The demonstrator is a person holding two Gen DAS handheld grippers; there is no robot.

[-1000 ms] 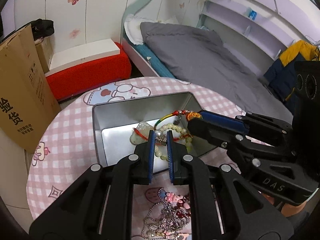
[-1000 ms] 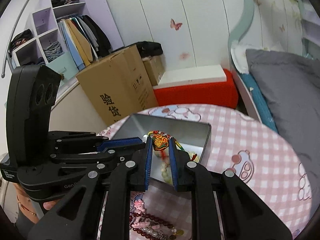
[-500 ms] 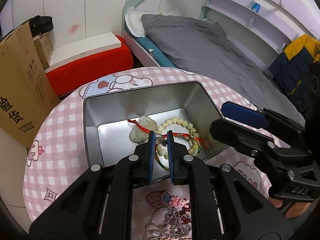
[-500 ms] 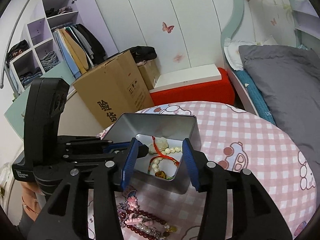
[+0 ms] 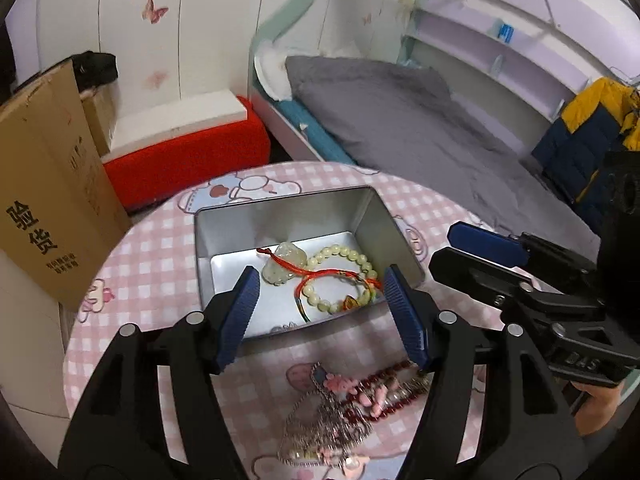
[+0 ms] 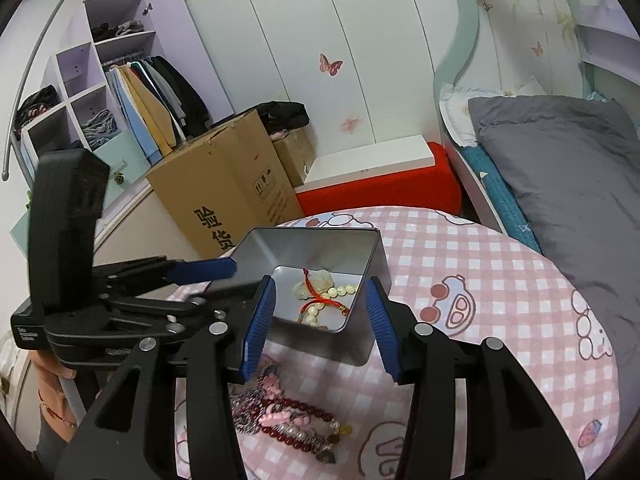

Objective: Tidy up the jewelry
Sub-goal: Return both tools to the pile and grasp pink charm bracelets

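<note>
Both hand-held grippers have let go since a second ago: then each was pinched on the red-corded jewelry over the tin, and that jewelry now lies inside it. The left hand-held gripper (image 5: 322, 312) hangs above the near edge of the rectangular silver metal tin (image 5: 394, 236), its blue-padded jaws opening wide with nothing between them. The right hand-held gripper (image 6: 320, 326) also stands apart and empty, its jaws framing the tin's near corner.

On the tin's floor lie a pale green carved stone pendant on a red cord (image 5: 283, 264), a bracelet of cream round beads (image 5: 340, 276) and a red braided string bracelet with a small gold charm (image 5: 340, 274), the string crossing over the beads.

The tin rests on the round desk with a pink checked cartoon-print cloth (image 6: 500, 280). Nearer the cameras, just outside the tin, a tangled heap of silver chains, pink charms and dark red beads (image 5: 344, 408) lies on the cloth, untouched.

A brown cardboard box (image 6: 224, 196) stands beyond the desk, near a bed with a grey quilt (image 5: 400, 120).
</note>
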